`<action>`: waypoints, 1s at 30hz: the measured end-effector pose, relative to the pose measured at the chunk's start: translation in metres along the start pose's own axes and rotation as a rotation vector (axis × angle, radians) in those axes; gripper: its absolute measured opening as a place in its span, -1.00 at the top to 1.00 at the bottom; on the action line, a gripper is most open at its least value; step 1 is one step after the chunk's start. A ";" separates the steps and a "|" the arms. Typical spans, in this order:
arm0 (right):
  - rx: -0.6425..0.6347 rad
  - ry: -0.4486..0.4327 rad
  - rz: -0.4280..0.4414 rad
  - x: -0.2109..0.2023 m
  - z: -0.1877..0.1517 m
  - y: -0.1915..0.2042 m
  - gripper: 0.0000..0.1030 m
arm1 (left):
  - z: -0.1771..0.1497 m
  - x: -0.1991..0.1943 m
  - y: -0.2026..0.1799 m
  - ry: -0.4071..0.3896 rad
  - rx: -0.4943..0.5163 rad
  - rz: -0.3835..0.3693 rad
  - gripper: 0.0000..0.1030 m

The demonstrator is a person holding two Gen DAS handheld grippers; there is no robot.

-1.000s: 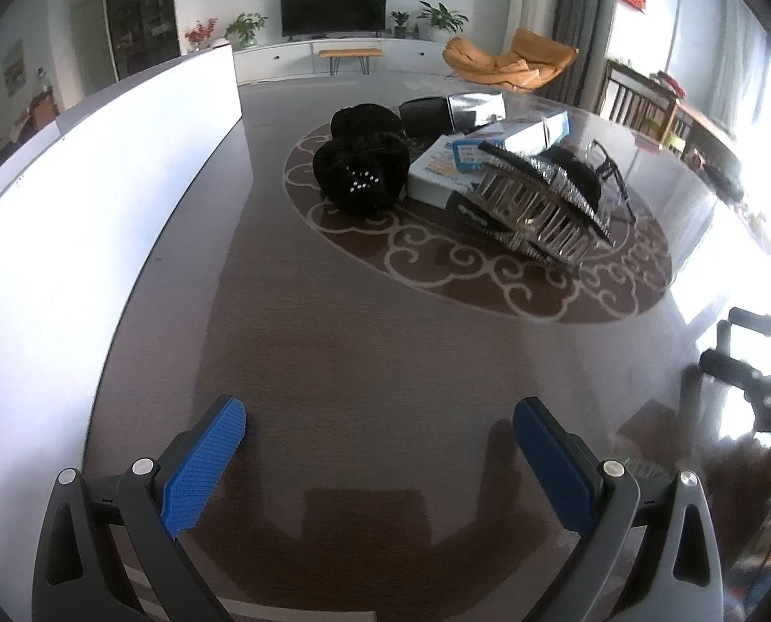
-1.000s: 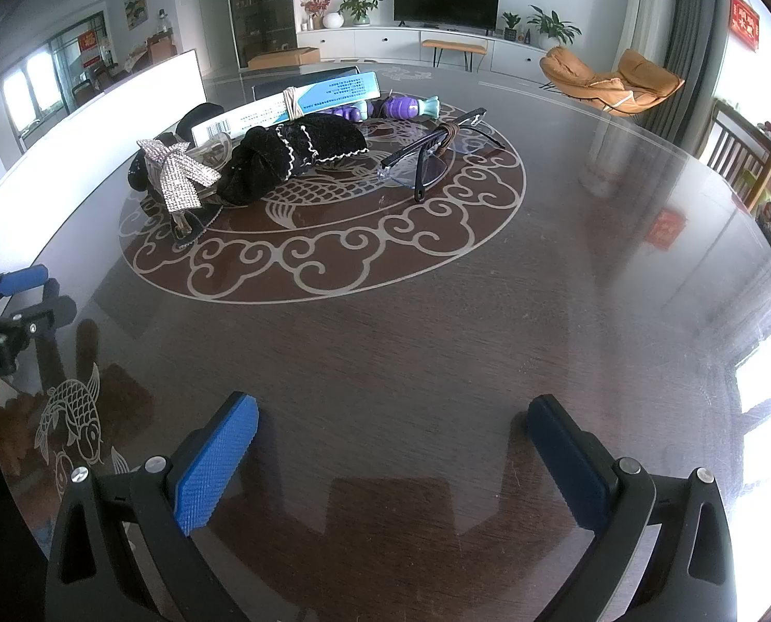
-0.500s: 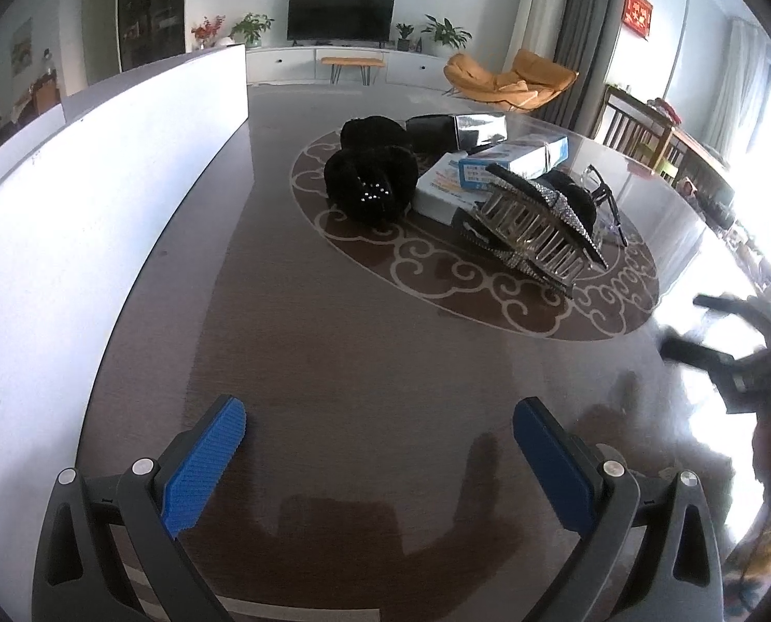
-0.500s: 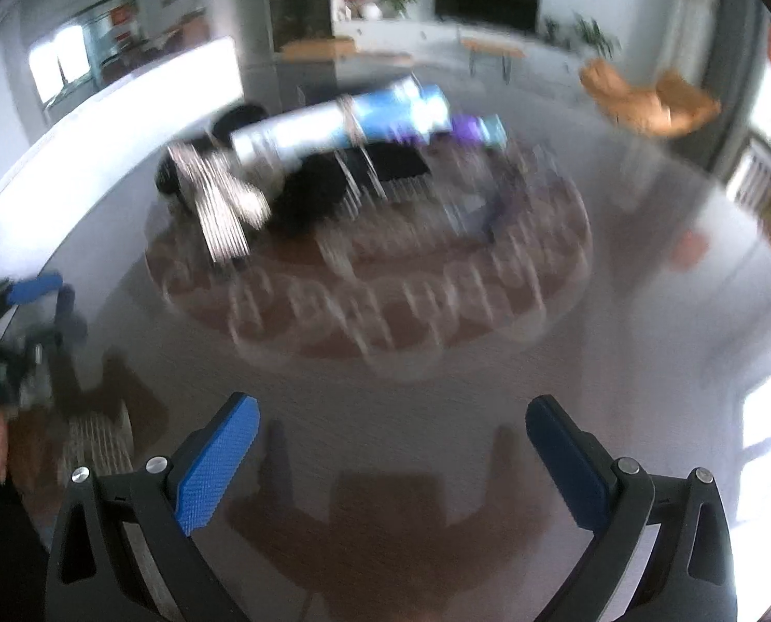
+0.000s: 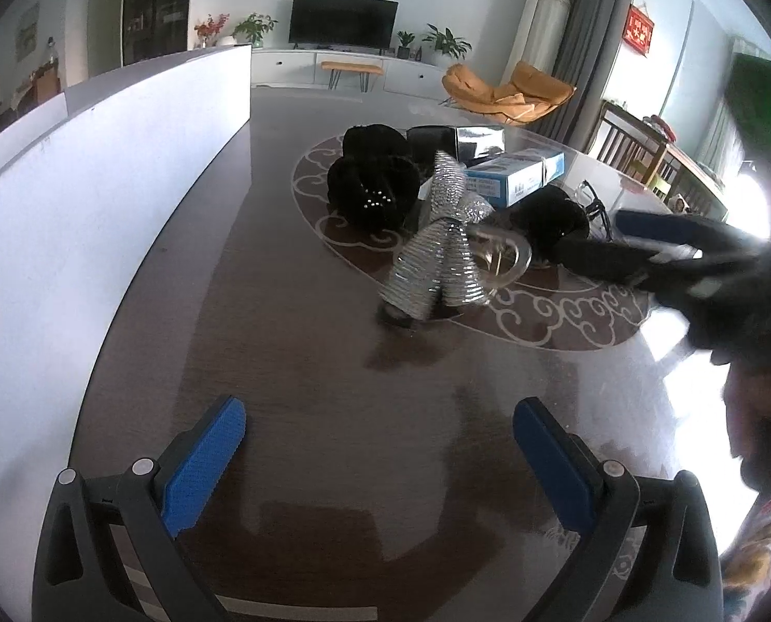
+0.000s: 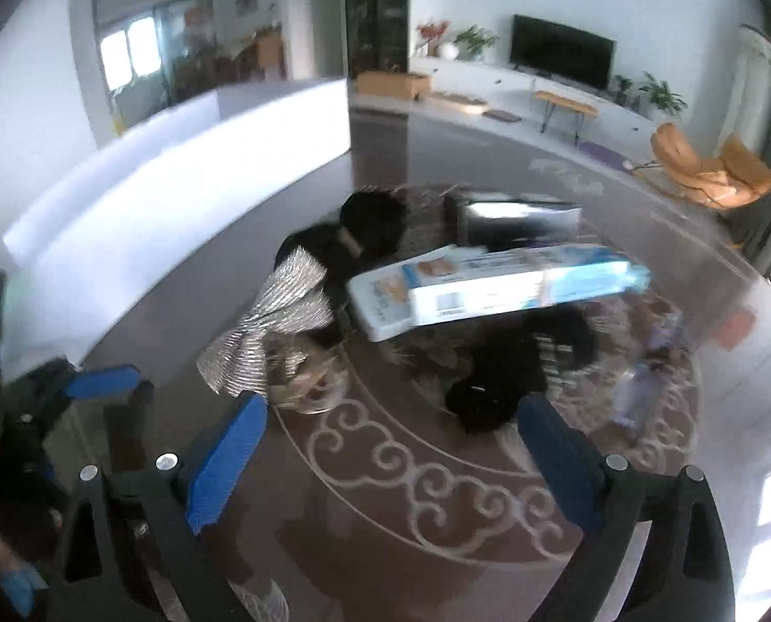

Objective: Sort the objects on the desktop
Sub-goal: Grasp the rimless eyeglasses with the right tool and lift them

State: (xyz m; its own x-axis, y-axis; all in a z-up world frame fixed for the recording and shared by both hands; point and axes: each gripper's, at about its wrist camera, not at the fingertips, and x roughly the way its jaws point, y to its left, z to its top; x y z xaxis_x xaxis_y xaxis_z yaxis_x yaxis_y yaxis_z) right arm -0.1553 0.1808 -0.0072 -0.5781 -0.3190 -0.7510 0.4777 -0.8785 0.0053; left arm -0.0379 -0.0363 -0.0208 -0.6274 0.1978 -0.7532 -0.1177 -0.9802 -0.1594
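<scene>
A pile of objects lies on the table's round pattern: a silver bow hair clip [image 5: 439, 254] [image 6: 276, 326], a blue and white box [image 5: 515, 179] [image 6: 494, 287], a black fuzzy item [image 5: 375, 181] [image 6: 364, 228], a second black item [image 6: 520, 363] and a black box [image 6: 509, 217]. My left gripper [image 5: 380, 461] is open and empty, low over the table, short of the pile. My right gripper [image 6: 390, 461] is open and empty, close to the pile, above the second black item and the clip. It also shows in the left wrist view [image 5: 644, 243].
A white board [image 5: 100, 197] [image 6: 178, 192] stands along the table's left side. Glasses [image 5: 592, 202] lie behind the pile. A purple item [image 6: 644, 383] lies blurred at the right of the pattern. The dark glossy table [image 5: 307, 363] lies between my left gripper and the pile.
My right gripper has swung in fast toward the pile and now hovers close over it. The left gripper has moved a little nearer. Both stay open.
</scene>
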 end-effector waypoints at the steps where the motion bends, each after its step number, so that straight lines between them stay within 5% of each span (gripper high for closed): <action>1: 0.034 -0.015 -0.041 -0.008 -0.002 -0.019 -0.89 | 0.000 0.000 0.000 0.001 0.003 0.003 -1.00; 5: 0.242 0.022 -0.210 -0.009 -0.009 -0.106 -0.91 | 0.000 0.000 -0.002 0.004 0.008 0.012 -1.00; 11: 0.528 0.026 -0.170 0.011 -0.001 -0.182 -0.78 | 0.000 0.001 -0.002 0.005 0.011 0.017 -1.00; 16: 0.490 0.092 -0.201 0.040 0.019 -0.179 -0.59 | -0.001 0.000 0.001 -0.003 -0.004 -0.001 -1.00; 19: 0.463 0.157 -0.257 0.057 0.018 -0.176 -0.23 | -0.001 0.000 0.001 -0.002 -0.003 0.000 -1.00; 25: 0.438 0.098 -0.254 0.039 0.000 -0.175 0.63 | 0.000 0.000 0.000 0.000 0.003 0.006 -1.00; 30: 0.392 0.097 -0.196 0.008 -0.039 -0.156 0.65 | -0.001 -0.001 0.000 0.000 0.002 0.005 -1.00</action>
State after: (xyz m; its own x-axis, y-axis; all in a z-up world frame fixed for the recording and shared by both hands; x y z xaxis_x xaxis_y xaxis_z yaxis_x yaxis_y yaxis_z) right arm -0.2089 0.3295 -0.0392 -0.5590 -0.1150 -0.8212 0.0677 -0.9934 0.0930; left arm -0.0370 -0.0364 -0.0208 -0.6280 0.1930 -0.7539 -0.1160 -0.9811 -0.1546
